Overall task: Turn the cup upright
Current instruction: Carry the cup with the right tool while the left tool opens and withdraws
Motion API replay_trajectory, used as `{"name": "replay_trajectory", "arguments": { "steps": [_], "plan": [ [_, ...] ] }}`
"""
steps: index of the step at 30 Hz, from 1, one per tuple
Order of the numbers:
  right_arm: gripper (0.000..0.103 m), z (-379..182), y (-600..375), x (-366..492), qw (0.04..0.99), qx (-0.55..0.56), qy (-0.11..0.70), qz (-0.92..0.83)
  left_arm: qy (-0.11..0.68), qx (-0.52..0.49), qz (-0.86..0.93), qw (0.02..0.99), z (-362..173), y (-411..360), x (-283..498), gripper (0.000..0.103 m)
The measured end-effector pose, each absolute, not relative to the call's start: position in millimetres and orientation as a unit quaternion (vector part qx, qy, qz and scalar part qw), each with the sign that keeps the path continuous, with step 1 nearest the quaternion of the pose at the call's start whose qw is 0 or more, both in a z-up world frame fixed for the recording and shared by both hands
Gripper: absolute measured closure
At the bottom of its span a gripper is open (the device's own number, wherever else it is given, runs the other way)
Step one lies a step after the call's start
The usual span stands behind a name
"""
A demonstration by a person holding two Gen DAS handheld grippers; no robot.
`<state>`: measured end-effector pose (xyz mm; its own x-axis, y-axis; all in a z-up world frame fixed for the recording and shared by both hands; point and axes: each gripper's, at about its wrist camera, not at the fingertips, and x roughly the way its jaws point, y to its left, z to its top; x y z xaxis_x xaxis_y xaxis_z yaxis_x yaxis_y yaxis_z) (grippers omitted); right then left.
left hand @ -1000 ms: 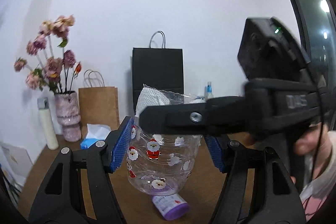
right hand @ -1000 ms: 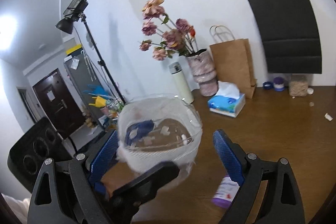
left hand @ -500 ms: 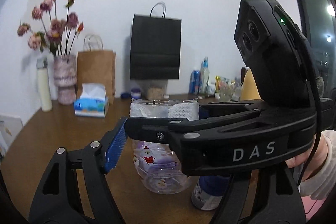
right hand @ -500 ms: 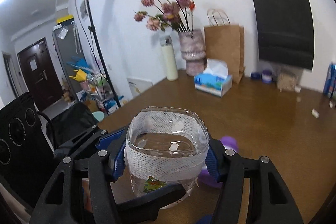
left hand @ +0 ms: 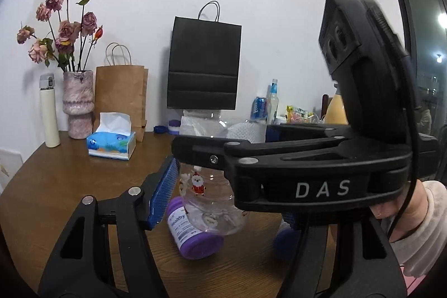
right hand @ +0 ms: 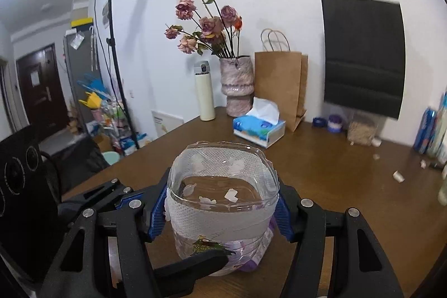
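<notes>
Right hand-held gripper clamps the upright cup — left hand-held gripper spread wide, purple bottle below.

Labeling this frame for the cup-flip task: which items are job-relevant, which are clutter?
Job:
- clear cup, mouth up, on the table
- right tool, pads against the cup
- left tool, blue pad beside the cup; its far finger is hidden

Clutter:
- purple bottle, lying down
- tissue box
- vase
- thermos
- brown bag
- black bag

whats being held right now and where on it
The right tongs clamp the clear plastic cup, upright, by its white-banded upper body. The left tongs flank it without a confirmed grip.
</notes>
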<state>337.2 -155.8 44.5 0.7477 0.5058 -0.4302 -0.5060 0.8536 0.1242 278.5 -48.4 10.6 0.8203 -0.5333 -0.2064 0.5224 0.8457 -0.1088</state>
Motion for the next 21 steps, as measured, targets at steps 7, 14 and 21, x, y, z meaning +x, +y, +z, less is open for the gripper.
{"name": "replay_trajectory", "arguments": {
  "steps": [7,14,21],
  "plan": [
    [0.036,24,-163,337,0.945,-0.002,0.228,0.237,0.165,-0.022,-0.293,0.941,-7,-61,287,0.013],
    [0.036,-5,-188,349,0.948,0.017,0.253,0.194,0.225,-0.004,-0.269,0.937,-28,-69,286,0.011],
    [0.036,-27,-178,293,0.931,0.001,0.268,0.249,0.262,0.002,-0.299,0.918,-46,-58,237,0.004]
  ]
}}
